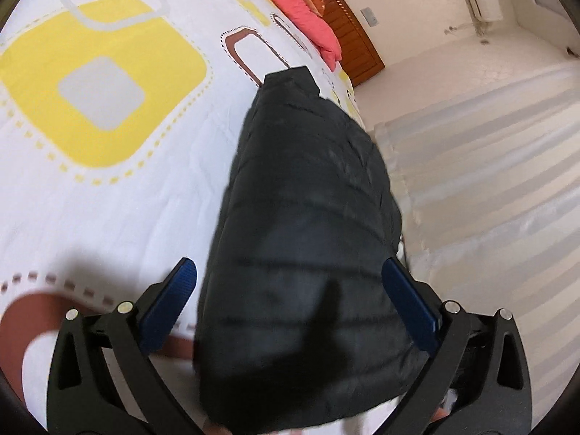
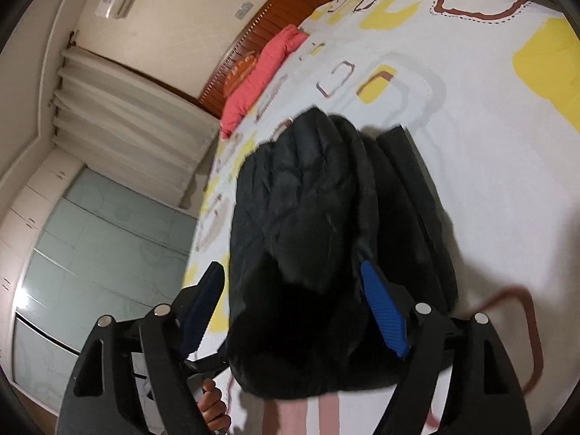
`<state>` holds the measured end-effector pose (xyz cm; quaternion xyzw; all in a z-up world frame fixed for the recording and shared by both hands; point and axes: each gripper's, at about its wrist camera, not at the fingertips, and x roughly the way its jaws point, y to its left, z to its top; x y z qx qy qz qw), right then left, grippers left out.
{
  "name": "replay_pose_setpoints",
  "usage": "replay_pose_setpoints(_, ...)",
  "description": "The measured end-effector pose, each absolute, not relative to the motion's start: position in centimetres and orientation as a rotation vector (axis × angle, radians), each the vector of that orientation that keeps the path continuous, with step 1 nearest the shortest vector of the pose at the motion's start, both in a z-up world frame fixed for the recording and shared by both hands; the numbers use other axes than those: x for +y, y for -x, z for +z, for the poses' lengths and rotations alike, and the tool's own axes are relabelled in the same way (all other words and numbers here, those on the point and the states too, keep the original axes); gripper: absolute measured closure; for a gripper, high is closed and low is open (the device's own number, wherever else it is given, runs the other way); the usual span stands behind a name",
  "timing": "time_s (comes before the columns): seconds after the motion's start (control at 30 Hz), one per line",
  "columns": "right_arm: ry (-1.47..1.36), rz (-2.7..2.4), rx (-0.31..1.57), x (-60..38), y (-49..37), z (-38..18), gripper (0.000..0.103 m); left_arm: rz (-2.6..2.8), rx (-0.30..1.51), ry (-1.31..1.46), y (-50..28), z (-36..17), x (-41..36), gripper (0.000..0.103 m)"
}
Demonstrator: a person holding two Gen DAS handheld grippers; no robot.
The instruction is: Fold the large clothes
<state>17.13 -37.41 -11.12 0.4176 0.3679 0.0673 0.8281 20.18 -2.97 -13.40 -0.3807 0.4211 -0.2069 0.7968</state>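
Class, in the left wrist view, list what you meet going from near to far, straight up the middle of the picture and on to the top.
Left gripper → black puffer jacket → patterned bedspread → pink pillow → wooden headboard

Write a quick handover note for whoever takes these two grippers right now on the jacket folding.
Left gripper: open, jaws wide either side of the black puffer jacket, pads not pressing.
Right gripper: open, not gripping.
Jacket: lies folded into a narrow bundle near the edge of the patterned bedspread.
Done: the folding, apparently.
Left: check from above, tidy any loose edge; the blur hides detail.
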Motion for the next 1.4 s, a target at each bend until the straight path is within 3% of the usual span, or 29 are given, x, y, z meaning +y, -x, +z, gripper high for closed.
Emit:
replay_pose_setpoints(0.17,-0.908,0.069,0.867,-37.9,-17.4,-14.7,0.030,-0.432,0.972,0.803,-19.9,-15.4,-4.4,0.002)
replay_pose_setpoints(0.2,-0.926,0.057,0.872,-38.3,-17.2,-15.8,0.049,-0.424,0.984,0.795,-19.8,-15.6,-4.5,0.002)
replay_pose_setpoints(0.23,-0.966,0.067,0.877,-38.8,-17.1,-17.0,0.060,-0.412,0.999,0.768,-19.9,-15.9,-4.9,0.002)
replay_pose_setpoints(0.3,-1.022,0.067,0.868,-39.2,-16.8,-18.7,0.070,-0.394,1.011,0.720,-20.0,-16.0,-5.5,0.002)
replay_pose_setpoints(0.47,-1.040,0.074,0.834,-39.7,-16.6,-21.1,0.077,-0.356,1.007,0.591,-19.5,-16.3,-7.2,0.002)
replay_pose_setpoints(0.73,-1.099,0.121,0.763,-40.0,-15.6,-23.0,0.081,-0.356,1.013,0.511,-21.3,-17.4,-8.1,0.002)
replay_pose_setpoints(0.83,-1.114,0.140,0.756,-40.2,-15.2,-22.6,0.078,-0.368,1.003,0.525,-21.0,-16.8,-7.7,0.002)
replay_pose_setpoints(0.93,-1.091,0.141,0.767,-40.1,-14.7,-21.5,0.068,-0.369,1.025,0.559,-20.2,-16.0,-6.8,0.003)
replay_pose_setpoints(1.0,-1.042,0.092,0.796,-40.0,-14.1,-19.8,0.052,-0.352,1.045,0.601,-19.8,-15.5,-5.7,0.003)
replay_pose_setpoints(1.1,-0.926,-0.025,0.826,-39.9,-13.8,-16.4,0.035,-0.333,1.009,0.677,-20.0,-14.1,-3.6,0.002)
replay_pose_setpoints(1.3,-0.822,-0.068,0.743,-39.1,-18.4,-10.1,0.027,-0.309,1.009,0.766,-24.3,-12.8,-1.9,0.002)
replay_pose_setpoints(1.4,-0.813,-0.072,0.738,-38.7,-22.6,-10.1,0.022,-0.306,1.050,0.860,-27.2,-13.5,-2.2,0.002)
